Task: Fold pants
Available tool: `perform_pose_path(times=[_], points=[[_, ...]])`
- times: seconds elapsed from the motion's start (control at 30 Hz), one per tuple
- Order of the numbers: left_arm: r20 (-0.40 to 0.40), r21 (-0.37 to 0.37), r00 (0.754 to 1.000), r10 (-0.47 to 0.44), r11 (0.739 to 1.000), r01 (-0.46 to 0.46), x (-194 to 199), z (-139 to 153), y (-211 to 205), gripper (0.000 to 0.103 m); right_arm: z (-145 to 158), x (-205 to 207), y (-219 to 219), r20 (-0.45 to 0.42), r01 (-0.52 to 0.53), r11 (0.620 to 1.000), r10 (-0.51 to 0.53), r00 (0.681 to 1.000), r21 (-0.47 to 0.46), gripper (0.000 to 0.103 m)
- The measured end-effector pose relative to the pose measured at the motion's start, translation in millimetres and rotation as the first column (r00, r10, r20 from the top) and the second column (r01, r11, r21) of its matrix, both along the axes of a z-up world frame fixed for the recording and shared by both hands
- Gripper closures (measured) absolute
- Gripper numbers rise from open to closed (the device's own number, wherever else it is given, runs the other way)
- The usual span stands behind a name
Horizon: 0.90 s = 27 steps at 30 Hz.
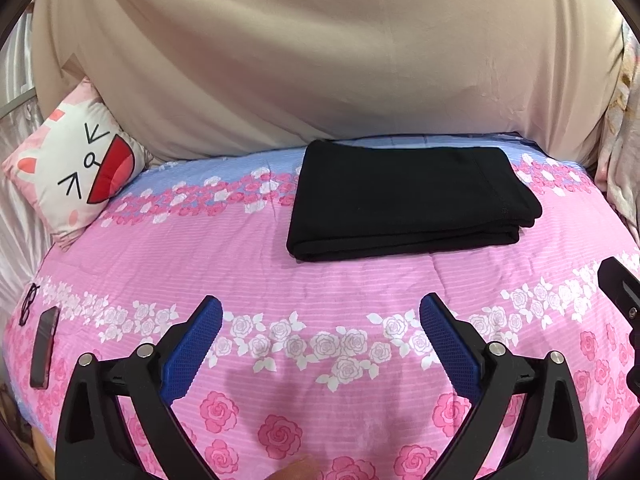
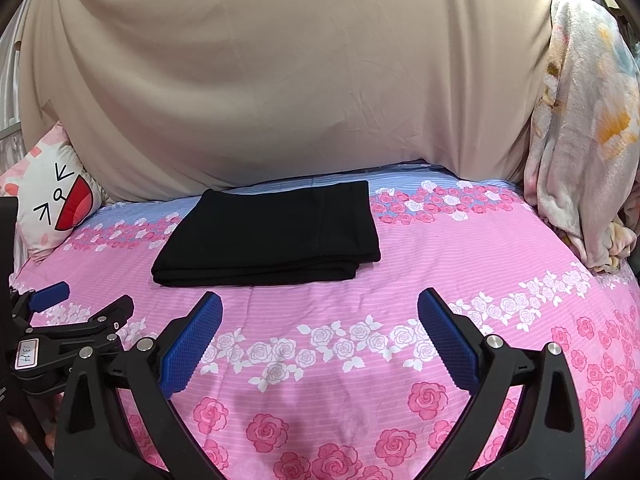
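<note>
Pants (image 1: 408, 200) lie folded into a thick black rectangle on the far half of the bed (image 1: 320, 280), its layered edges stacked toward the near right corner. In the right wrist view the same pants (image 2: 272, 236) sit left of centre, just short of the beige sheet (image 2: 280, 80) hanging behind the bed.

The left gripper (image 1: 320, 344) hovers over the pink rose cover, jaws spread wide, nothing between its blue pads (image 1: 196, 344), well apart from the pants. The right gripper (image 2: 320, 344) is likewise wide open and empty, near the front of the bed and clear of the cloth. From the right wrist view the left gripper (image 2: 68, 320) shows at the left edge.

A cat-face pillow (image 1: 80, 168) leans at the far left. Glasses (image 1: 29, 304) and a phone (image 1: 44, 348) lie on the cover at the left edge. A floral blanket (image 2: 584, 120) hangs at the right.
</note>
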<state>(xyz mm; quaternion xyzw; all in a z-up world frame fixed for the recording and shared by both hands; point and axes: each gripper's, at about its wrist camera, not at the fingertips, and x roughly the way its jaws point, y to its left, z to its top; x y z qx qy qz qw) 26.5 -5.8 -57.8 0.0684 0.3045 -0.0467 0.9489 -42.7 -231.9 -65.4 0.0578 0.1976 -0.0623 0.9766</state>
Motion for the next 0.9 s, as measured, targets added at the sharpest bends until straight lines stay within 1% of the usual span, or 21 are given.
perform_pose_path(times=[0.07, 0.2, 0.33, 0.4, 0.43, 0.53, 0.6, 0.67, 0.7, 0.77, 0.8, 0.9], points=[[0.005, -0.006, 1.000, 0.001, 1.000, -0.001, -0.3, 1.3, 0.0, 0.005, 0.3, -0.5, -0.4, 0.002, 0.002, 1.000, -0.002, 1.000, 0.000, 0.007], [-0.017, 0.004, 1.000, 0.023, 1.000, -0.023, 4.1, -0.9, -1.3, 0.005, 0.4, -0.5, -1.7, 0.002, 0.002, 1.000, -0.002, 1.000, -0.001, 0.007], [-0.045, -0.027, 0.999, 0.010, 1.000, -0.012, 7.2, -4.8, 0.9, 0.005, -0.2, -1.1, -3.0, 0.002, 0.006, 1.000, -0.006, 1.000, 0.003, 0.007], [-0.037, -0.044, 0.999, 0.000, 0.999, -0.001, 6.3, -5.8, 1.2, 0.005, 1.1, -1.1, -2.5, 0.000, 0.008, 1.000, -0.008, 1.000, 0.005, 0.007], [-0.018, -0.045, 1.000, 0.002, 0.999, -0.003, 4.7, -5.9, 1.1, 0.005, 0.5, -1.5, -2.3, -0.001, 0.009, 1.000, -0.009, 1.000, 0.004, 0.007], [0.002, -0.052, 1.000, 0.012, 0.999, -0.012, 3.9, -6.3, 0.9, 0.005, 0.2, -0.7, -2.8, -0.004, 0.007, 1.000, -0.007, 1.000, 0.005, 0.007], [0.021, -0.044, 1.000, 0.006, 0.999, -0.005, 2.9, -5.7, -0.5, 0.005, 0.4, -0.6, -2.9, -0.005, 0.007, 1.000, -0.007, 1.000, 0.005, 0.007], [0.038, -0.021, 0.999, 0.028, 0.999, -0.027, 2.4, -4.0, -2.1, 0.005, 0.4, 0.0, -3.1, -0.006, 0.010, 1.000, -0.010, 1.000, 0.004, 0.007], [0.032, -0.016, 0.999, 0.032, 0.999, -0.031, 3.3, -3.6, -2.2, 0.005, 0.3, -0.1, -3.1, -0.006, 0.012, 1.000, -0.012, 1.000, 0.004, 0.007], [-0.020, -0.035, 1.000, 0.004, 0.999, -0.005, 7.1, -3.3, -1.5, 0.005, -0.3, 0.2, -5.2, -0.008, 0.015, 1.000, -0.015, 1.000, 0.008, 0.007], [-0.019, -0.043, 1.000, -0.007, 0.999, 0.006, 6.3, -2.6, -1.1, 0.005, -0.4, -0.1, -5.3, -0.008, 0.016, 1.000, -0.016, 1.000, 0.010, 0.007], [-0.005, -0.026, 1.000, 0.002, 1.000, -0.002, 3.4, -3.0, -3.0, 0.005, -0.7, -0.3, -6.0, -0.010, 0.014, 1.000, -0.014, 1.000, 0.007, 0.007]])
